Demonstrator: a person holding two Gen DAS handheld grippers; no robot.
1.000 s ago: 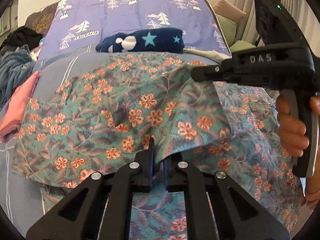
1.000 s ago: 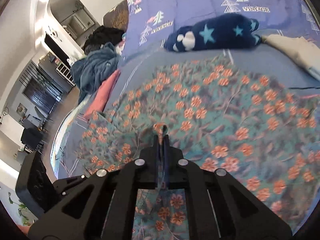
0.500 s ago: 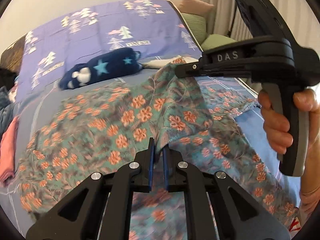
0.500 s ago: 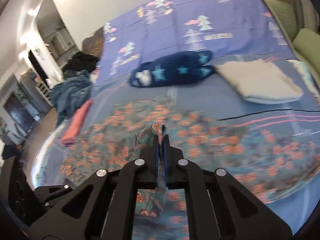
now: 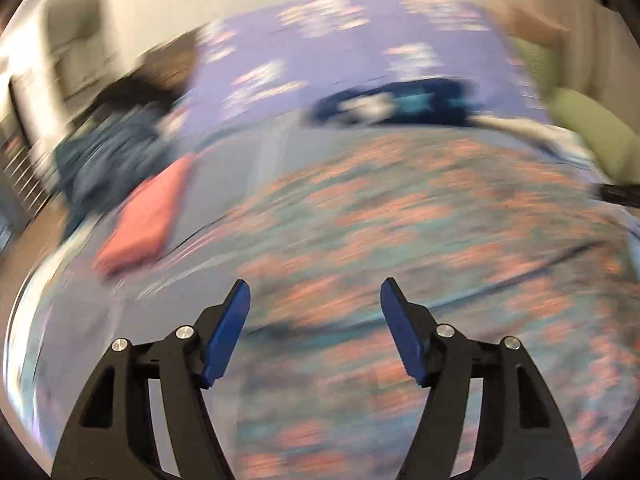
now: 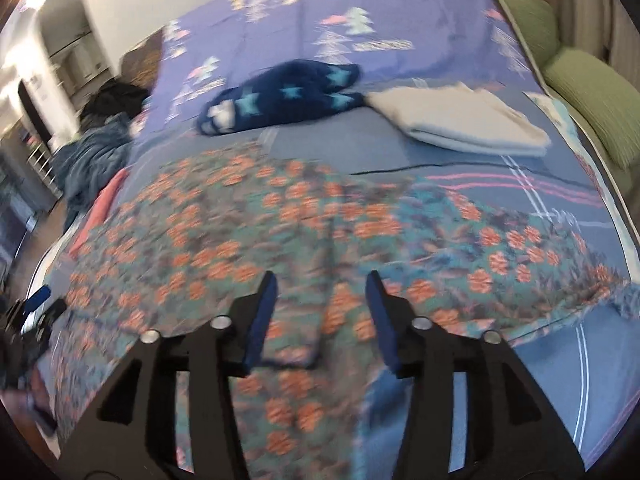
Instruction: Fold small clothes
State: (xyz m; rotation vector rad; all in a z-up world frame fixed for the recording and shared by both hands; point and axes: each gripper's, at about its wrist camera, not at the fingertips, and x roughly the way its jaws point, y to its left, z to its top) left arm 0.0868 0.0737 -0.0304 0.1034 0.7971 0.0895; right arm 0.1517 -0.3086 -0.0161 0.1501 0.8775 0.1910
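Note:
A teal garment with orange flowers lies spread on the bed, folded over on itself; in the right wrist view the garment fills the middle. My left gripper hovers over its near part, its jaws opening, blue pads apart and nothing between them. My right gripper also hangs just above the cloth with its jaws opening and no fabric pinched. The left wrist view is heavily blurred. The left gripper's tip shows at the far left edge of the right wrist view.
A navy star-print bundle and a folded cream cloth lie behind the garment. A folded pink piece and a blue-grey heap sit at the left. Green cushions line the right side. The bed edge is at left.
Both grippers let go of the floral cloth and their jaws spread apart. The raised fold has dropped flat onto the garment. The left view swung left, the right gripper leaving it.

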